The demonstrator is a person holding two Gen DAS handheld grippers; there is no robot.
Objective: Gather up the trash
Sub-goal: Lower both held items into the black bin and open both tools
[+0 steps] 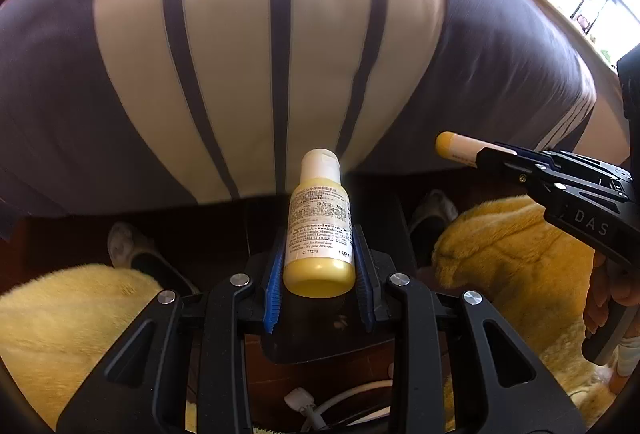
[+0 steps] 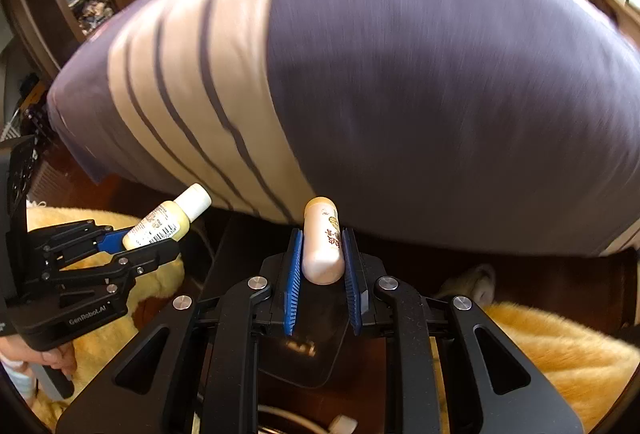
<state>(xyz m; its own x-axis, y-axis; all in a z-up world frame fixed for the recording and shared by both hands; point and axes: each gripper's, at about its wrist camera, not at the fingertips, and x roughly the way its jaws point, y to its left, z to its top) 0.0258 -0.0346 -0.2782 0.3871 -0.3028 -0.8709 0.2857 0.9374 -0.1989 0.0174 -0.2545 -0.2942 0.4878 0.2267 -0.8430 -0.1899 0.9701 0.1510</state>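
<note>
Left wrist view: left gripper (image 1: 320, 262) closed on a small yellow bottle (image 1: 319, 234), blue pads pressing both sides, white cap pointing forward past the fingertips. Striped bedcover (image 1: 240, 53) ahead, yellow rug (image 1: 72, 330) below. Off to its right, right gripper (image 1: 494, 157) holds a tube (image 1: 454, 147).

Right wrist view: right gripper (image 2: 322, 262) clamped on the cream tube (image 2: 322, 246), sticking forward between the pads. Left gripper (image 2: 160, 242) to its left with the bottle (image 2: 168, 220).

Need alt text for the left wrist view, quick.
The left gripper jaws clamp a small yellow bottle, white cap pointing away, before a striped bed. At right, the right gripper holds a yellow-capped tube.
</note>
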